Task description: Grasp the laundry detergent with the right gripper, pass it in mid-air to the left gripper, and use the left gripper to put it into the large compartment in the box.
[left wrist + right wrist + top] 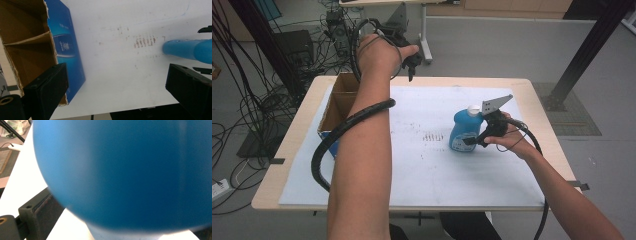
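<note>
A wooden tabletop (292,145) stands on a grey floor, and a big white sheet (437,170) covers most of it. Black cables (242,115) lie on the floor beside it.

The right gripper (477,140) is clenched on a blue bottle (464,131) with a white cap (473,110). The bottle stands upright on the white sheet. One black jaw sits on each side of the bottle's round body. In the right gripper view the blue bottle (125,172) is so close to the camera that it looks blurry, with one jaw showing at the lower left.

The left gripper (412,62) is held up high over the far edge of the tabletop, well apart from the bottle. Its jaws are spread wide with nothing between them. Below it and off to one side sits an open cardboard box (27,42) with blue sides and a divider inside. In the left gripper view, the blue bottle (190,48) shows past the other jaw.
</note>
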{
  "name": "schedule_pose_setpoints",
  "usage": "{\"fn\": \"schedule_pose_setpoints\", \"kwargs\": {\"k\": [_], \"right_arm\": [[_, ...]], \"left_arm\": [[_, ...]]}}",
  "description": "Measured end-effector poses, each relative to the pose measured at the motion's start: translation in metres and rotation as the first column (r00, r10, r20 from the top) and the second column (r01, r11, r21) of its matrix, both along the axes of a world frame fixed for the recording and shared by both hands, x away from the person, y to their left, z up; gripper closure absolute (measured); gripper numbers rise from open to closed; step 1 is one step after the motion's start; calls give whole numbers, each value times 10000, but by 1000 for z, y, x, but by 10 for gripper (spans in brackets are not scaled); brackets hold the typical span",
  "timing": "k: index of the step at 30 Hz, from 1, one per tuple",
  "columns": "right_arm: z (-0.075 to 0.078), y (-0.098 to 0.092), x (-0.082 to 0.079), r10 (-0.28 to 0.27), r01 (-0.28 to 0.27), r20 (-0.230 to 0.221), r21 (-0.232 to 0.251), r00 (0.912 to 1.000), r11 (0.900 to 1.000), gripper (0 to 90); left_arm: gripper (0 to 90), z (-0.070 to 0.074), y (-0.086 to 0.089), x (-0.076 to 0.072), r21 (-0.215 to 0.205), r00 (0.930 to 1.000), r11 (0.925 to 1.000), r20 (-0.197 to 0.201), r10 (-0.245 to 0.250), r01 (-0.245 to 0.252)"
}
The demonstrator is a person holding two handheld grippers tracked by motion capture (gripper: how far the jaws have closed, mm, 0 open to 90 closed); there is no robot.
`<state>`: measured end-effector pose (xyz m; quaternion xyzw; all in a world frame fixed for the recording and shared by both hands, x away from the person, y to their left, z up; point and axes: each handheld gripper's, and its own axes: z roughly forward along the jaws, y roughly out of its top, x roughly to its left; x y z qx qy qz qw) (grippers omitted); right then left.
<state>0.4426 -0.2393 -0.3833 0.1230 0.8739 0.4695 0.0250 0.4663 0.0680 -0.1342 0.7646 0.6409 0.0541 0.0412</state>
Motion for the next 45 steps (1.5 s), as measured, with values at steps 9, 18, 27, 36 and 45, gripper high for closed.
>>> {"fn": "schedule_pose_setpoints", "kwargs": {"k": [9, 18, 27, 36, 45], "right_arm": [[0, 1, 0, 0, 0, 34, -13, 10000, 10000, 22], [-1, 2, 0, -32, 32, 56, -7, 10000, 10000, 35], [-1, 4, 0, 196, -202, 336, 183, 9992, 9996, 152], [-4, 1, 0, 391, -408, 591, 279, 9975, 9988, 293], [-3, 0, 1, 458, -488, 833, 337, 9955, 9982, 419]], "left_arm": [[52, 0, -1, 0, 3, 10000, 10000, -8, -30, 30], [53, 0, 0, 0, 12, 10000, 10000, 3, -35, 35], [53, -1, 2, 1, 60, 10000, 10000, -19, -12, 12], [53, -3, 3, 1, 92, 10000, 10000, -69, -31, 32], [53, -3, 3, 2, 83, 10000, 10000, -62, -50, 50]]}}
